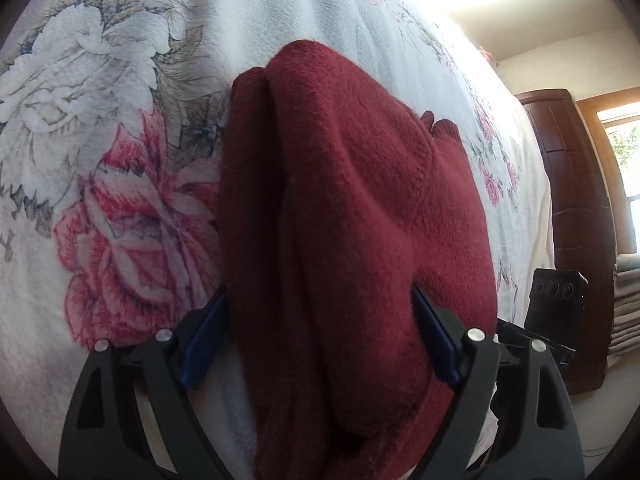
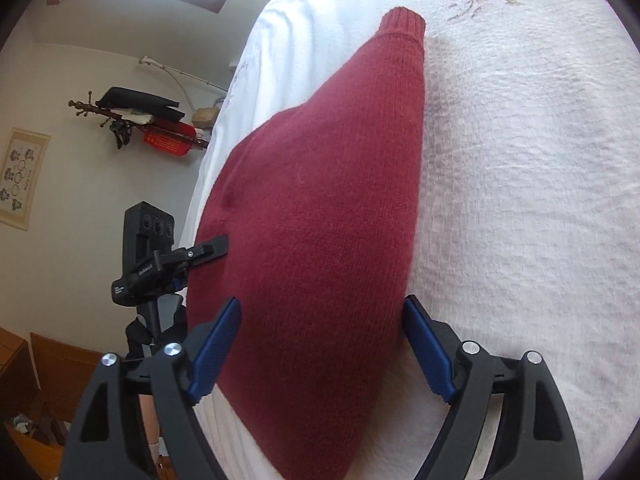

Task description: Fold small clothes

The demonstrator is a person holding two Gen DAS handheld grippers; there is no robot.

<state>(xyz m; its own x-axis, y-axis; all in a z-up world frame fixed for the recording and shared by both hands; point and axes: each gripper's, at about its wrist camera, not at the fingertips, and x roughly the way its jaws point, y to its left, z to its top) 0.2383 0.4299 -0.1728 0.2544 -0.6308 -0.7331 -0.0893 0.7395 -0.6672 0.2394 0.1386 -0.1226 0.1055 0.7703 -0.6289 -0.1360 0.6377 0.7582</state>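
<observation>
A dark red sweater (image 1: 344,216) lies bunched on a bed under a white bedspread (image 1: 100,184) printed with pink and grey flowers. The left tongs (image 1: 320,336) stand wide, their blue pads (image 1: 204,340) flanking a thick fold of the knit; whether they press it cannot be told. The right tongs (image 2: 320,340) are likewise spread, blue pads (image 2: 216,344) on either side of the sweater's smooth flank, its ribbed cuff (image 2: 402,22) pointing away up the bed. In the right view the other tool (image 2: 160,248) reaches the sweater's far edge. A dark wooden wardrobe (image 1: 572,200) stands beyond the bed, beside a sunlit window (image 1: 624,152).
</observation>
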